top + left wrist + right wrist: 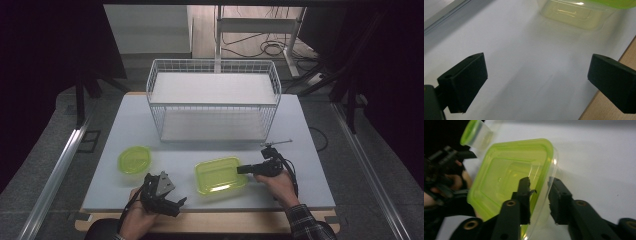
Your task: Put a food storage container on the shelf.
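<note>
A rectangular clear container with a lime-green lid [220, 176] lies on the white table near the front, right of centre. My right gripper [240, 170] reaches it from the right. In the right gripper view one jaw sits over the lid [506, 177] and the other outside the clear wall, so the right gripper [539, 181] is shut on the container's rim. My left gripper [181, 202] rests at the table's front edge, left of the container, and points toward it. In its own view the left gripper [537, 65] is open over bare table, with the container [571, 15] ahead.
A round container with a green lid [134, 160] [475, 132] sits at the front left. A white wire basket shelf [214, 61] stands at the back middle of the table [300, 190]. The wooden front edge [626, 57] runs beside the left gripper.
</note>
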